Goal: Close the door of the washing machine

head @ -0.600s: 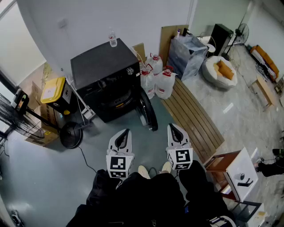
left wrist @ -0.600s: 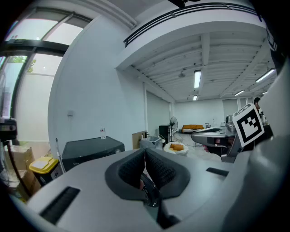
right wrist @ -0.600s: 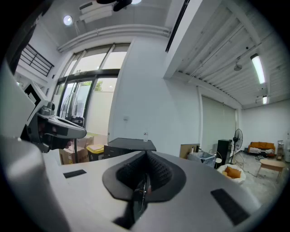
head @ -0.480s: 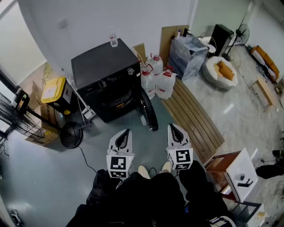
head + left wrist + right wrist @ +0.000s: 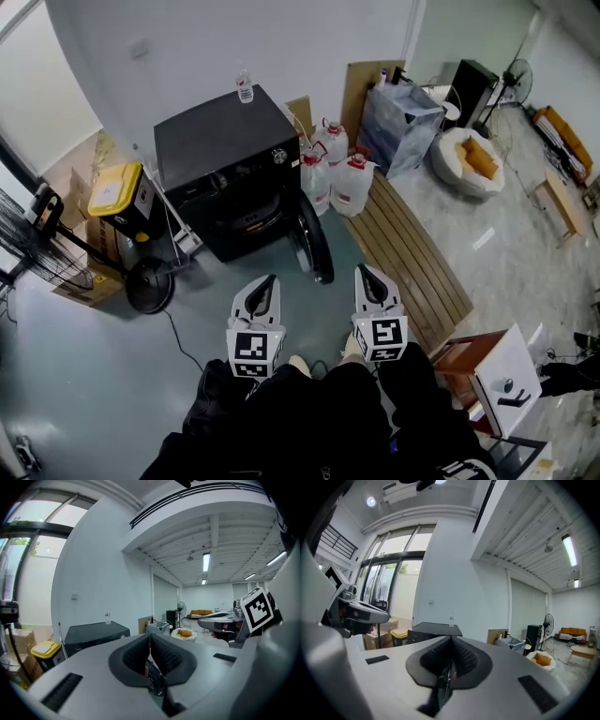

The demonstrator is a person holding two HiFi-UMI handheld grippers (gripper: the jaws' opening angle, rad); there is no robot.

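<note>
A black washing machine (image 5: 225,159) stands against the white wall, its round door (image 5: 312,246) swung open toward me on the machine's right side. The machine also shows low in the left gripper view (image 5: 93,637) and the right gripper view (image 5: 436,631). A small bottle (image 5: 245,86) stands on its top. My left gripper (image 5: 266,282) and right gripper (image 5: 364,272) hang side by side in front of my body, well short of the door, both shut and empty.
Several large water jugs (image 5: 337,169) stand right of the machine beside a wooden slatted platform (image 5: 412,253). A yellow-lidded bin (image 5: 114,192) and a floor fan (image 5: 56,253) are at the left. A white beanbag (image 5: 469,159) and a bagged box (image 5: 403,112) sit at the back right.
The head view has shifted slightly, so the machine sits a little lower in the picture. Both grippers keep their places.
</note>
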